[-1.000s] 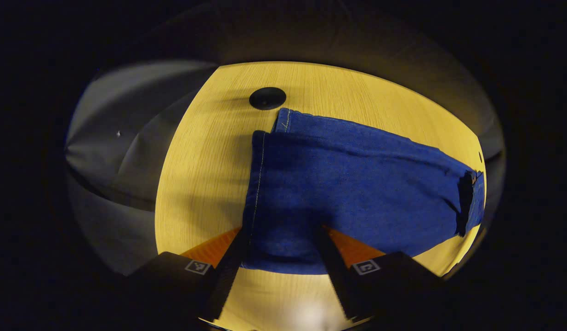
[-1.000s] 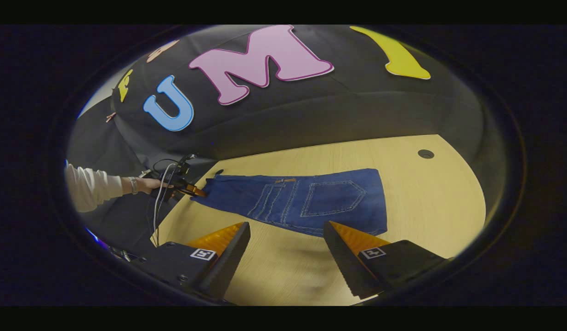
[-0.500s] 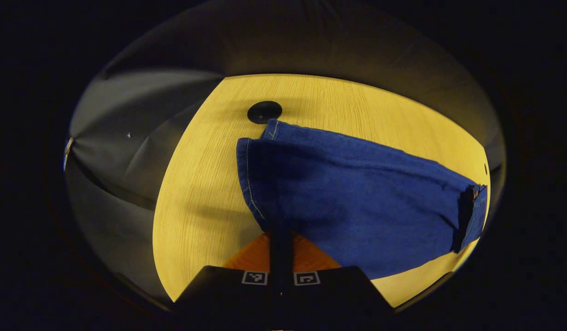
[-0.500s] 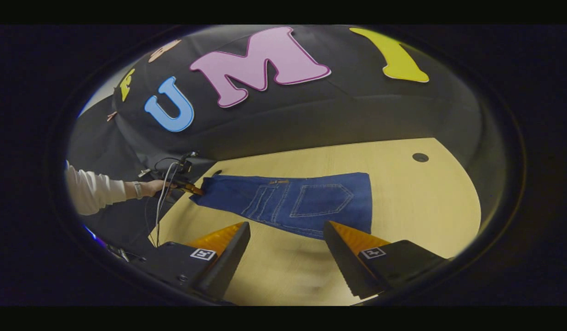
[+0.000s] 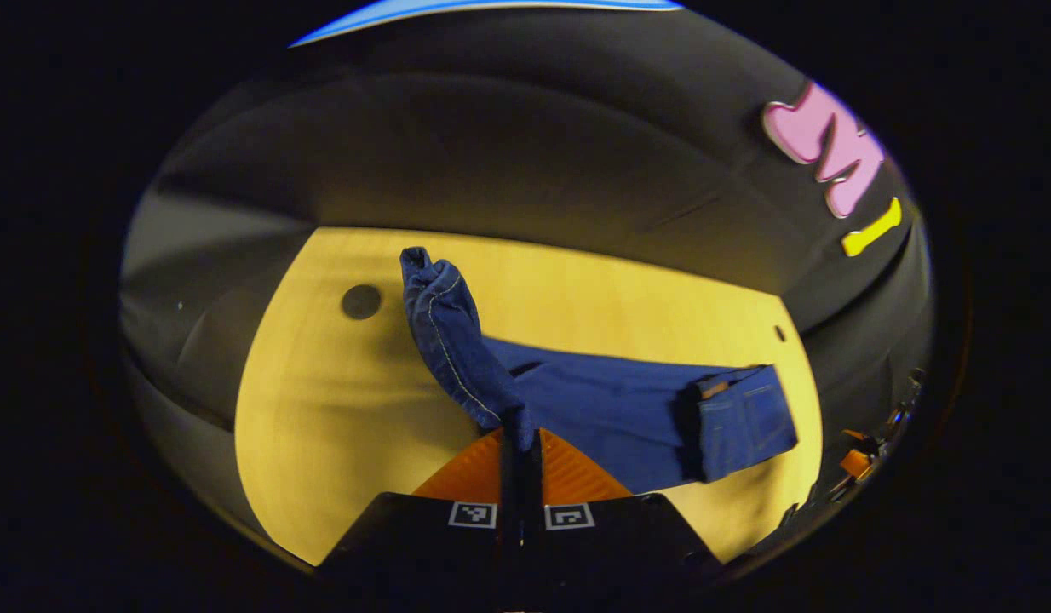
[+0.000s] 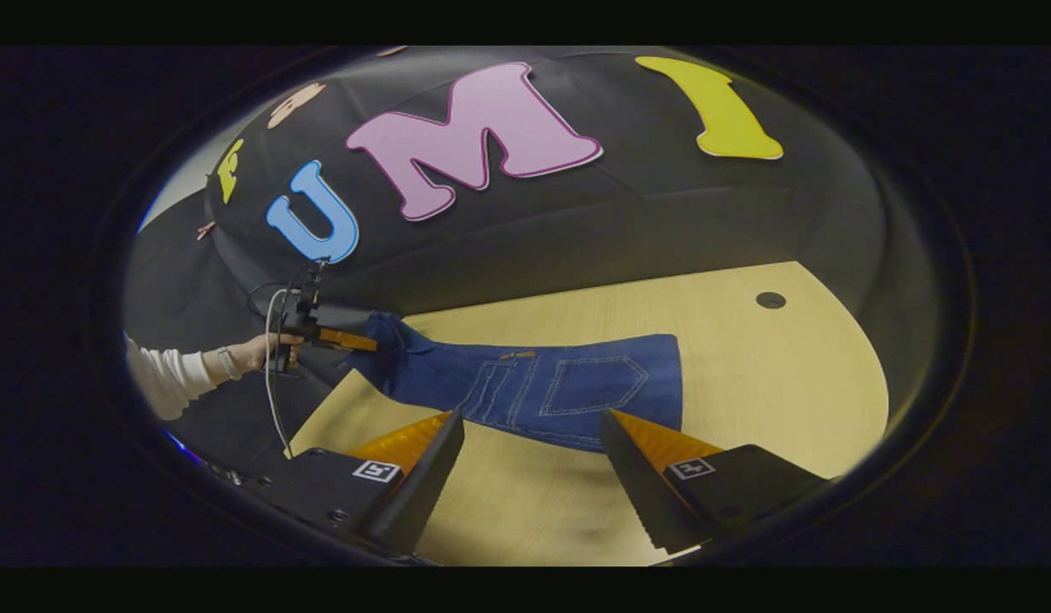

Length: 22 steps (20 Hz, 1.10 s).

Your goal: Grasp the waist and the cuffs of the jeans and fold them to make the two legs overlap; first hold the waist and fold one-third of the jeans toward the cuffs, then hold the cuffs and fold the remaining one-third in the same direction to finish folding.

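The blue jeans (image 5: 611, 409) lie lengthwise on the wooden table (image 5: 321, 409), legs overlapped and the waist part (image 5: 738, 417) folded over with a back pocket up. My left gripper (image 5: 520, 443) is shut on the cuff end. A length of leg (image 5: 445, 323) rises from that grip and hangs above the table. In the right gripper view the same jeans (image 6: 559, 387) show pocket up, and the left gripper (image 6: 355, 342), held by a hand (image 6: 266, 349), lifts their far left end. My right gripper (image 6: 530, 419) stands open at the jeans' near edge, holding nothing.
A round cable hole (image 5: 361, 301) sits in the table beyond the lifted cuffs, and another cable hole (image 6: 770, 300) lies right of the jeans. Bare wood (image 6: 781, 375) stretches right of the waist. A white sleeve (image 6: 163, 383) and cables (image 6: 274, 340) are at the table's left end.
My left gripper went from open to shut on the cuffs, then raised them off the table, so the leg end now stands up. The right gripper stayed open and barely moved.
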Tool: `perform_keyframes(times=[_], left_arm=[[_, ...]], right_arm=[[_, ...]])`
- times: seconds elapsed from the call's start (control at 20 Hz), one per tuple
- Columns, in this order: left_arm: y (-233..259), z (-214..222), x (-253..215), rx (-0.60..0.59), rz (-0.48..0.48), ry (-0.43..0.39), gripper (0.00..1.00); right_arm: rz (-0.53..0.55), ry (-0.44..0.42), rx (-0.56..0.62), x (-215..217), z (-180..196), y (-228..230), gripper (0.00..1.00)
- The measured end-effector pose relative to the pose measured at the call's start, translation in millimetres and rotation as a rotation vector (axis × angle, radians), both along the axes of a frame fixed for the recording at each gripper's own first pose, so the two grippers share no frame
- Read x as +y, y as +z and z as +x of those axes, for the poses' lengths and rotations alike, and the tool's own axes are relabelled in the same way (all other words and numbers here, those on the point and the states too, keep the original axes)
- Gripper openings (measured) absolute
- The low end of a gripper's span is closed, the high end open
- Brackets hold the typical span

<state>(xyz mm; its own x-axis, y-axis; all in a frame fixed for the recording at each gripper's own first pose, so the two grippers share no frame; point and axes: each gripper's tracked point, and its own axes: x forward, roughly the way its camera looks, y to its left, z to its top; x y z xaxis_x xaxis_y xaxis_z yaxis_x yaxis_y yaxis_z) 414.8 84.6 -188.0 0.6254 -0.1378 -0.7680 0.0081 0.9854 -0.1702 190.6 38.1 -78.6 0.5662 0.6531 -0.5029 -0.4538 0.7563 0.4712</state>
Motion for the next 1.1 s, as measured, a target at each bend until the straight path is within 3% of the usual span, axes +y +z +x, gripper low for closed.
perform_keyframes(times=[0.3, 0.4, 0.6, 0.7, 0.8, 1.1], left_arm=[[72, 7, -160, -0.097, -0.106, -0.223, 0.06], [75, -1, -210, -0.112, -0.103, -0.318, 0.06], [12, -4, -290, -0.037, -0.104, -0.404, 0.06], [-26, -4, -312, -0.01, -0.049, -0.463, 0.06], [-61, -15, -337, 0.06, 0.001, -0.463, 0.06], [-130, -30, -345, 0.146, 0.122, -0.459, 0.05]], right_arm=[[0.004, -0.03, -0.044, -18, -1, 24, 0.97], [-0.001, -0.043, -0.062, -28, -2, 31, 0.98], [-0.043, -0.056, -0.104, -51, -10, 37, 0.98], [-0.075, -0.044, -0.128, -58, -14, 36, 0.98], [-0.103, -0.026, -0.142, -64, -16, 33, 0.98], [-0.108, 0.018, -0.169, -70, -11, 27, 0.98]])
